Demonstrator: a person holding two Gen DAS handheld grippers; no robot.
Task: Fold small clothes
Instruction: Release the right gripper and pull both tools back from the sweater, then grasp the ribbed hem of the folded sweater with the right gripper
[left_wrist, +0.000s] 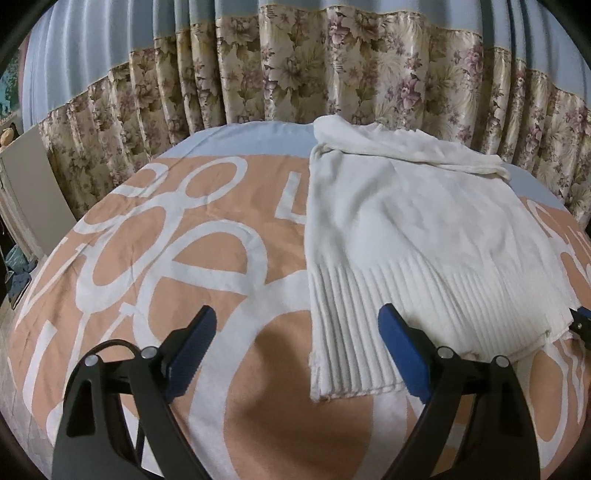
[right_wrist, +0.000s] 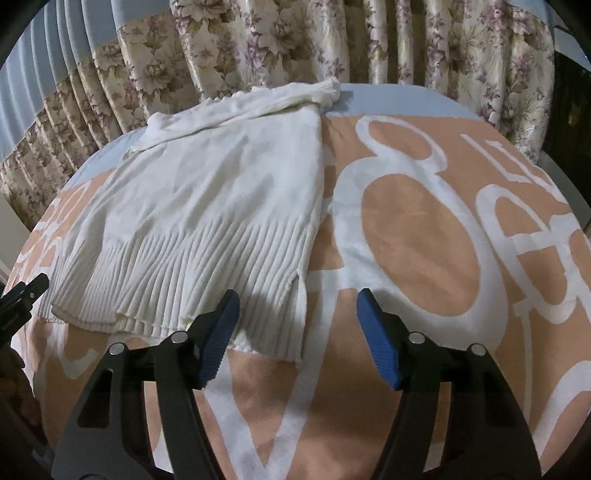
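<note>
A white knit sweater (left_wrist: 406, 229) lies flat on the bed, ribbed hem toward me and sleeves folded across the far end. My left gripper (left_wrist: 297, 310) stands open low over the hem's left corner. One blue pad (left_wrist: 399, 343) is over the ribbing and the other is over bare cover. In the right wrist view the same sweater (right_wrist: 221, 192) fills the left half. My right gripper (right_wrist: 298, 293) is open around the hem's right corner, its left pad (right_wrist: 218, 332) above the ribbing. Neither gripper's pads press on the cloth.
The bed cover (left_wrist: 184, 258) is peach with large white letters and a blue strip at the far edge. Flowered curtains (left_wrist: 295, 74) hang close behind the bed. Each gripper's tip shows at the edge of the other's view.
</note>
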